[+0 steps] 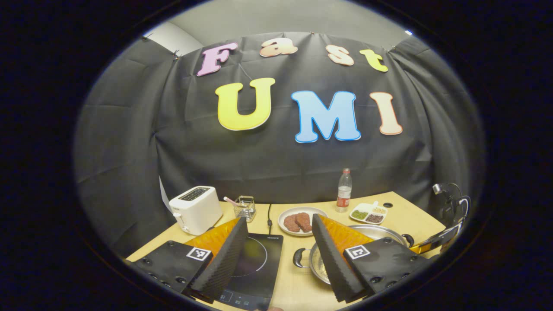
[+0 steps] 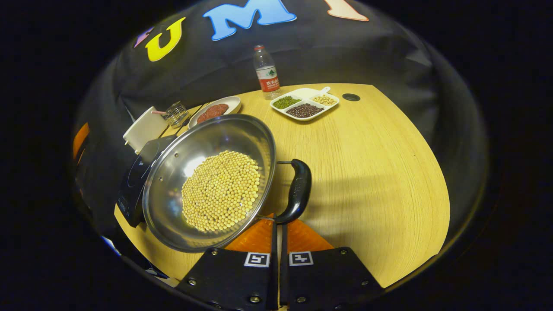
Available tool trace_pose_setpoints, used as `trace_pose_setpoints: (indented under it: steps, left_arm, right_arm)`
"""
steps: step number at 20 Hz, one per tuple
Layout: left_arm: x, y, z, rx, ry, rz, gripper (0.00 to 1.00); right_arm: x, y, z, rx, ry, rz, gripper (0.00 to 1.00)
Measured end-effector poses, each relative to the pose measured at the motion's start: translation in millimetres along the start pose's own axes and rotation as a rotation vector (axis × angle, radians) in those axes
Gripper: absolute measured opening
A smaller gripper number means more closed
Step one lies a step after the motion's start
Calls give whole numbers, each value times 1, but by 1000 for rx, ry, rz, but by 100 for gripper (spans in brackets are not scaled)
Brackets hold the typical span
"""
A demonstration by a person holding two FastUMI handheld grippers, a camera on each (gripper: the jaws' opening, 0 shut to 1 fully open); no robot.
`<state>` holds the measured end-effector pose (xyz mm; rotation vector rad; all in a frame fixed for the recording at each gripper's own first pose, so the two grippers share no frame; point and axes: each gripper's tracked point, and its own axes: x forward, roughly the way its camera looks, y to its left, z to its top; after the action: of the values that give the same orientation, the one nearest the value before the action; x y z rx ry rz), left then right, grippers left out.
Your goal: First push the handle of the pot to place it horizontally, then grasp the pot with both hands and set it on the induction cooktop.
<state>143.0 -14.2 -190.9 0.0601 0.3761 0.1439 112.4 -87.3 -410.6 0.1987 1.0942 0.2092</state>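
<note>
cooktop: induction cooktop (image 1: 255,263) sits bare at the bench's (image 2: 367,172) left end, nothing on it yet.
pot: pot (image 2: 207,181) full of beans, just right of the cooktop, not lifted.
left gripper (image 1: 276,259): jaws wide apart, empty.
right gripper (image 2: 278,233): jaws together beside the handle (image 2: 298,190), looks like the push step.
clutter: toaster (image 1: 196,208), meat plate (image 1: 301,220), bottle (image 2: 267,72), divided dish (image 2: 304,103) along the back, well out of the way.

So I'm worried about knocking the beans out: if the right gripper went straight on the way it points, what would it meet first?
Probably the pot's black handle, just ahead of the right gripper, whose fingers look shut; depth is unclear.
</note>
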Motion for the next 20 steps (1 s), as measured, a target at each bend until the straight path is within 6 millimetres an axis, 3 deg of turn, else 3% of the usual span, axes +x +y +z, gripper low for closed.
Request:
trace_pose_setpoints:
  steps: [3,7,9,11,12,17,20]
  left_arm:
    - [4,-11,-23,9,39,-29,97]
    - [14,-29,-49,3,84,-91,94]
    - [24,-33,-64,-12,115,-106,97]
    - [34,-36,-73,-21,136,-115,94]
    - [39,-39,-76,-25,145,-123,97]
    - [67,-47,-104,-23,218,-152,95]
    - [79,-52,-124,-16,268,-162,99]
  right_arm:
    - [-8,-9,11,32,-75,-35,6]
    - [-34,-17,35,64,-231,-83,7]
    - [-43,-14,45,80,-288,-81,31]
    - [-49,-16,54,73,-320,-101,95]
    - [-51,-15,56,65,-334,-111,100]
    - [-41,-7,68,52,-350,-106,98]
    - [-31,-5,70,41,-337,-108,98]
